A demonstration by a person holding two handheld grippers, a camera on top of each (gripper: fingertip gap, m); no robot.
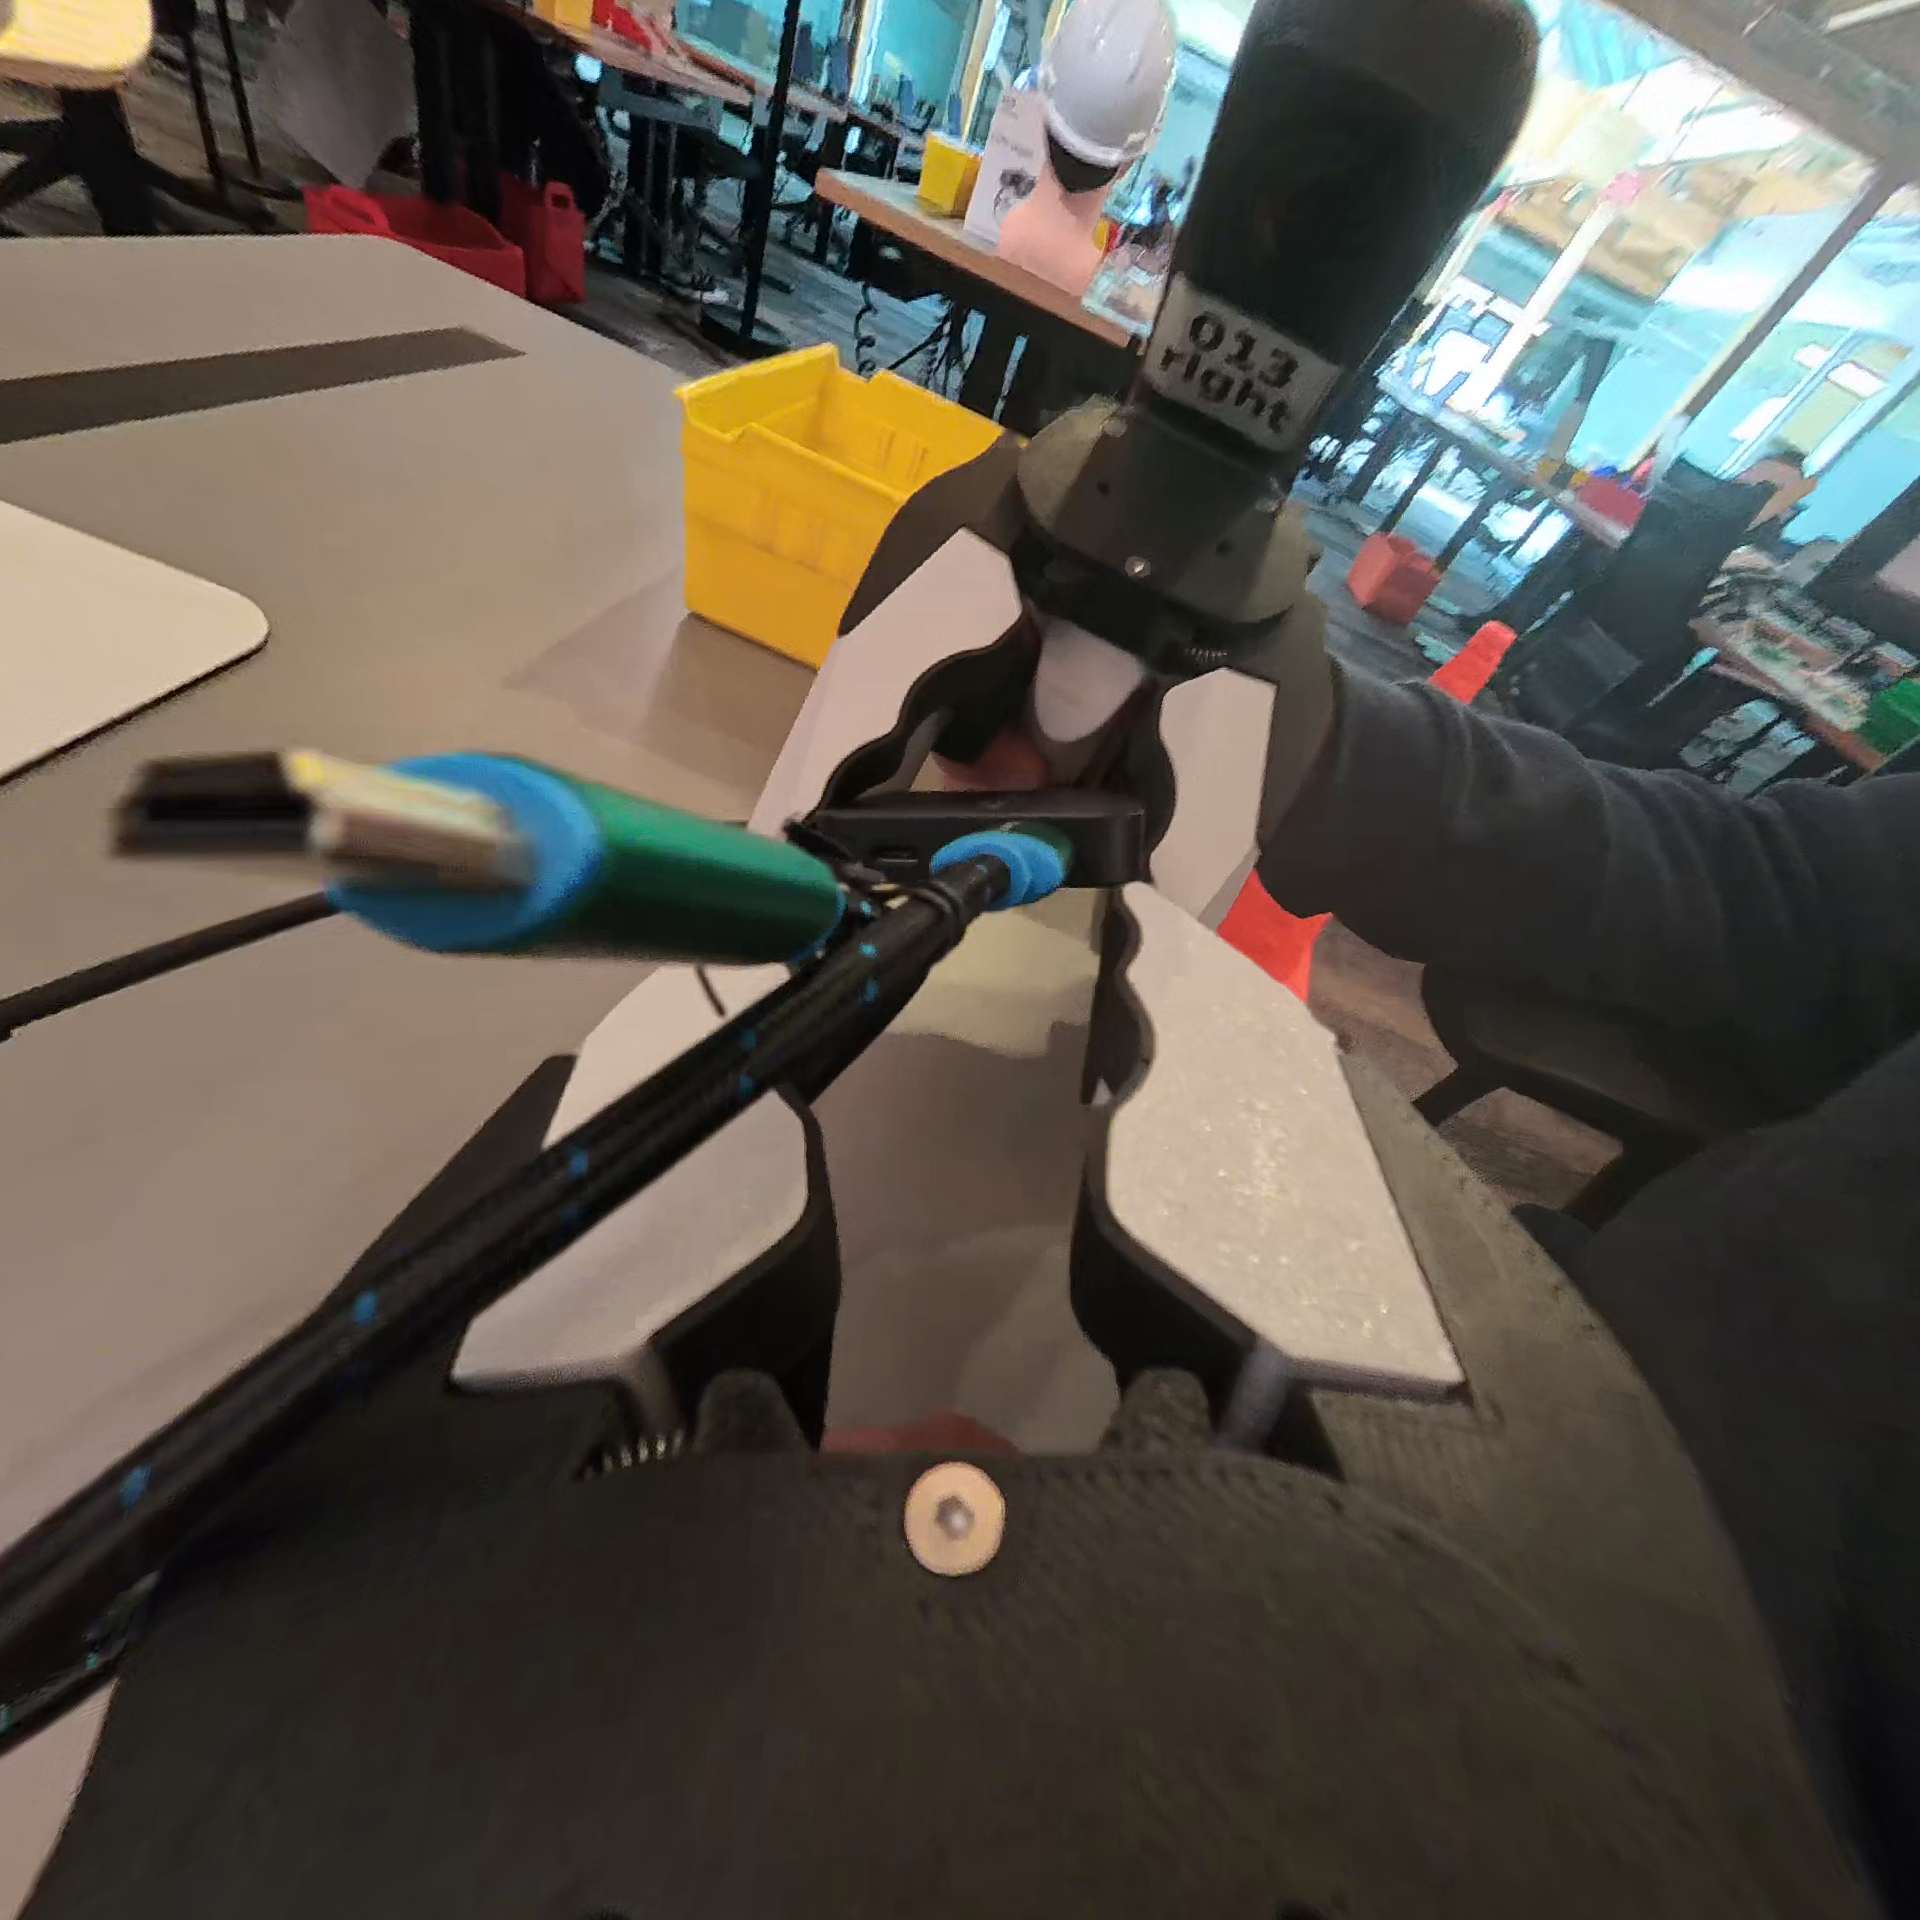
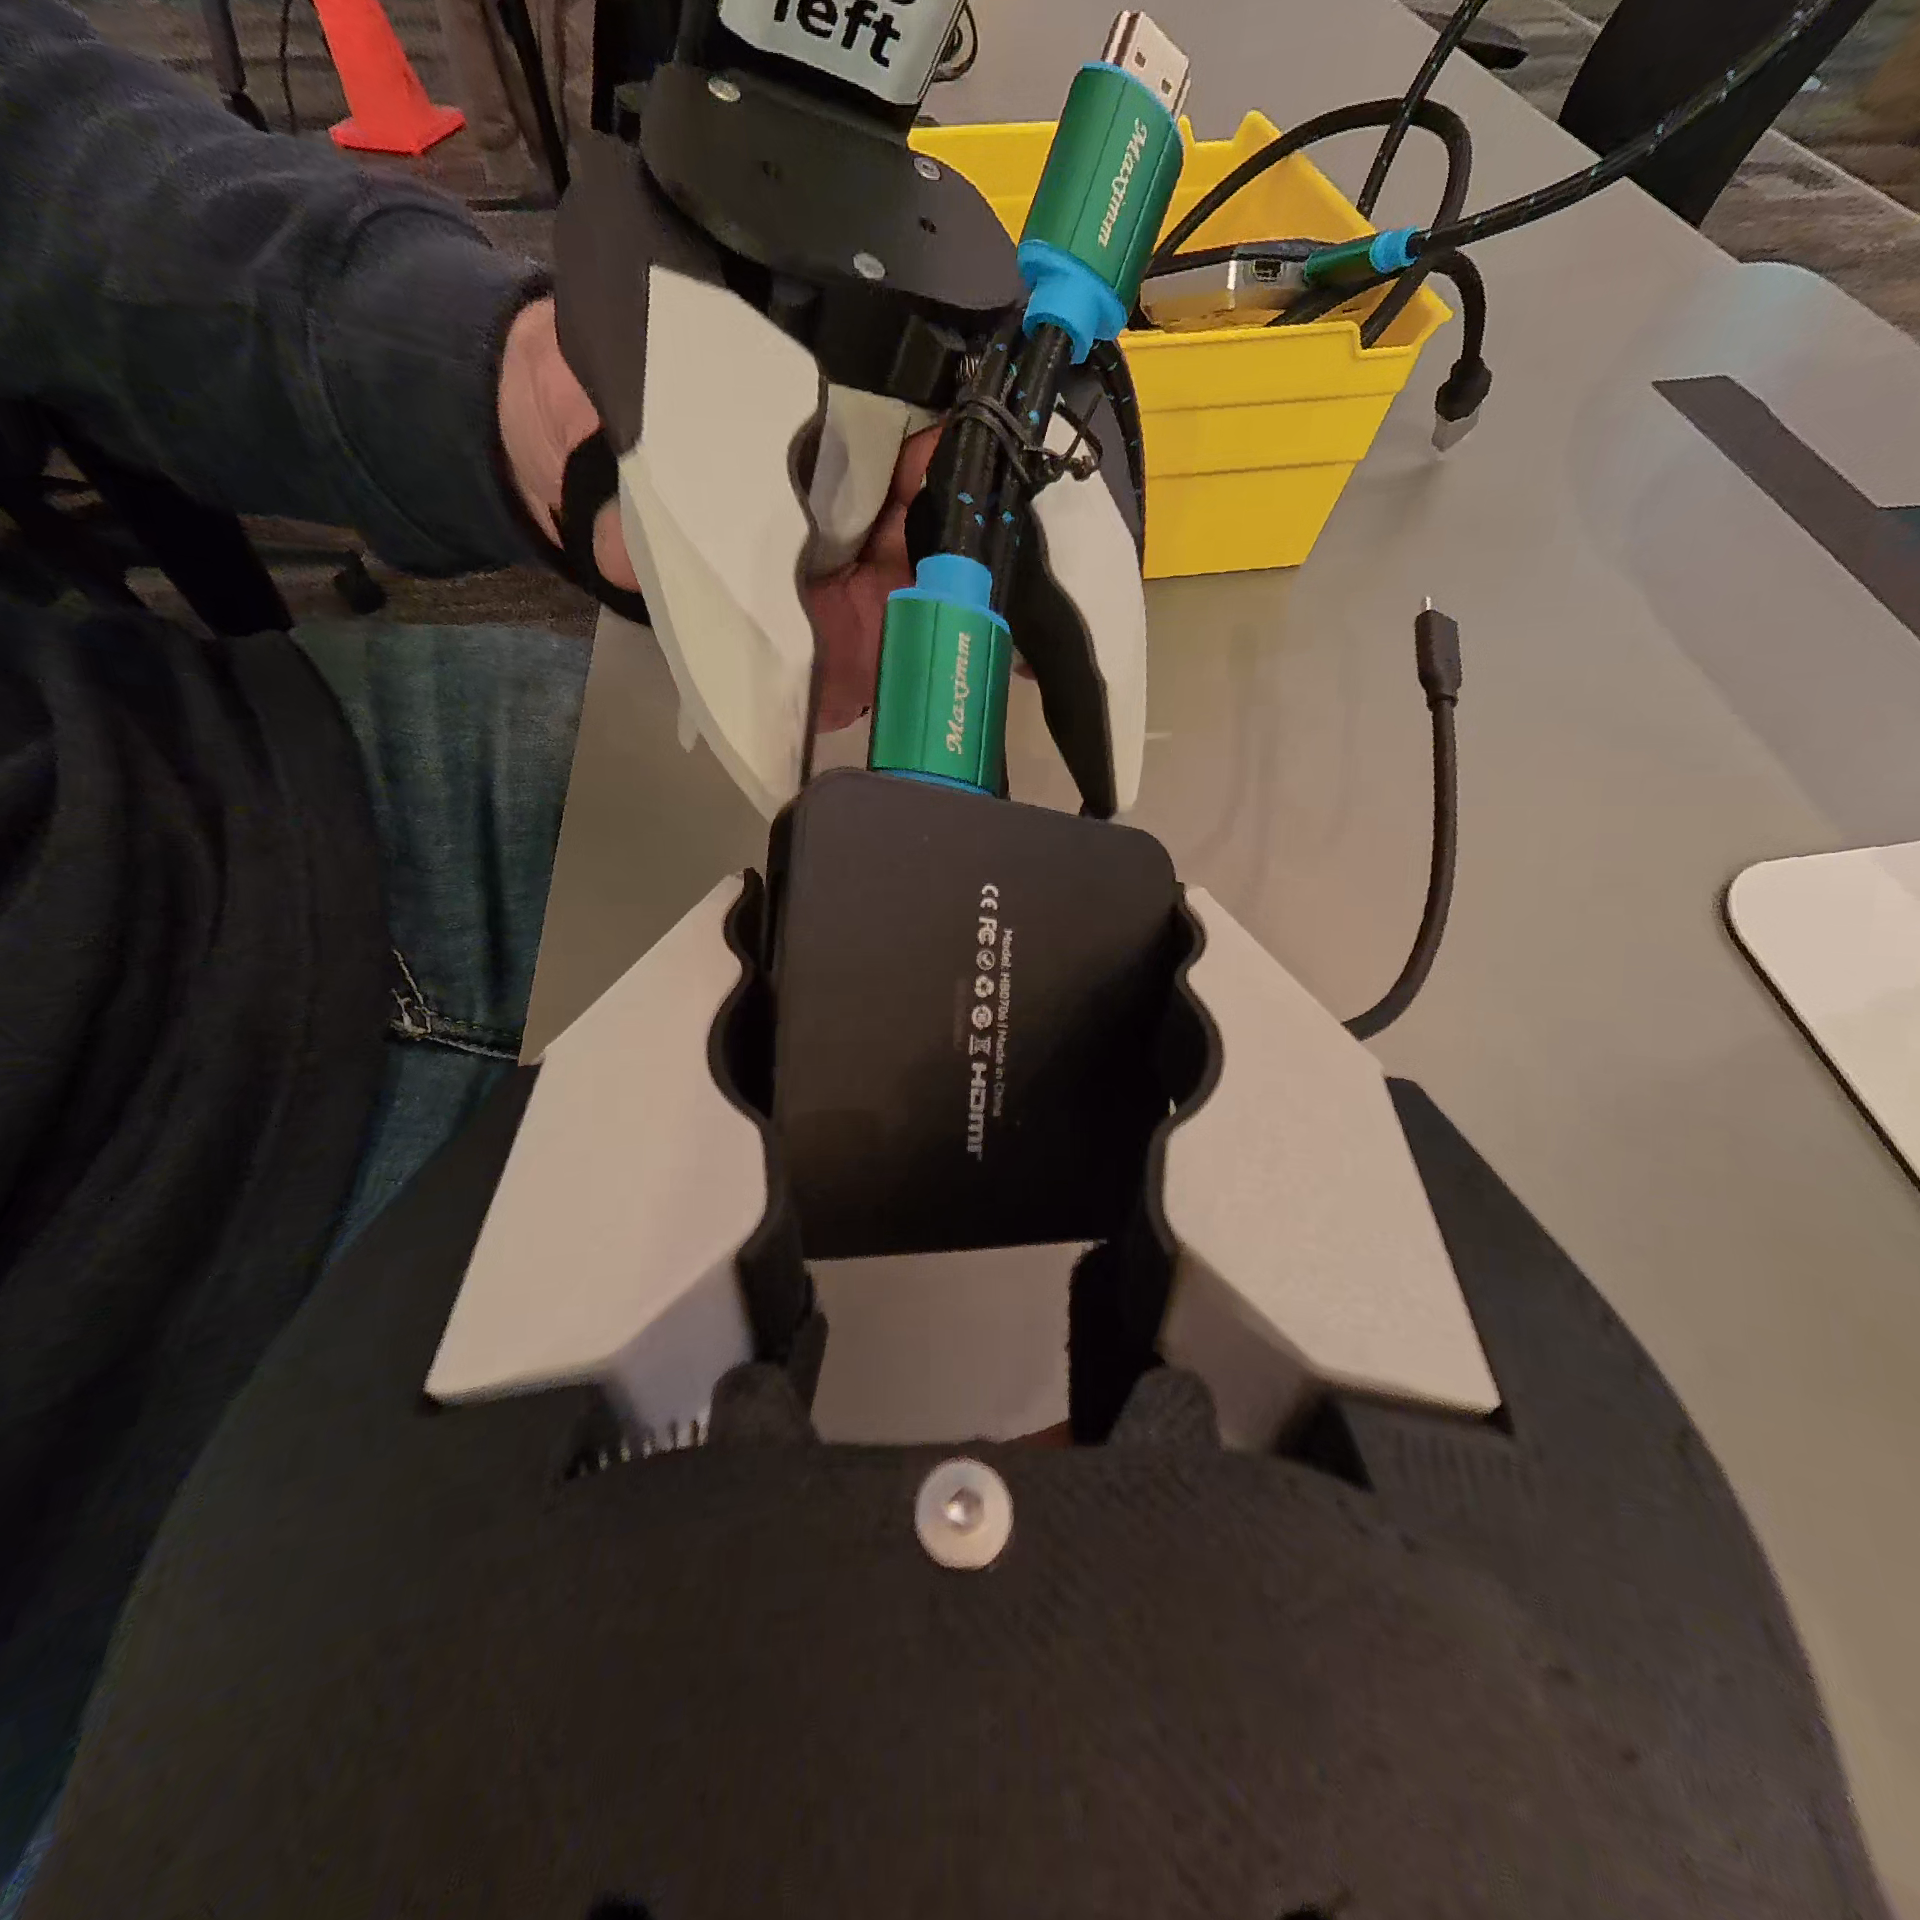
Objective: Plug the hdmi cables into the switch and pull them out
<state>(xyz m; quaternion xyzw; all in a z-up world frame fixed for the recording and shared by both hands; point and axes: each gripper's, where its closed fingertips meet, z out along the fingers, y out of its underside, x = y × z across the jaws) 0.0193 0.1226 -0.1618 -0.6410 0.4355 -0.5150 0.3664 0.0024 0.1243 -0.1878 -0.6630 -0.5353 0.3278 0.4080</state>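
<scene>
Right gripper (image 2: 971, 1049) jaws clamping switch (image 2: 971, 1039), left gripper (image 1: 961, 997) jaws parted around plugged cable (image 2: 940, 691)

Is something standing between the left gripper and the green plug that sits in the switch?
Nothing solid blocks it. The left gripper is open around the plug seated in the switch, which the right gripper clamps. Only the bundled cable and its loose second plug crowd the left finger.
</scene>
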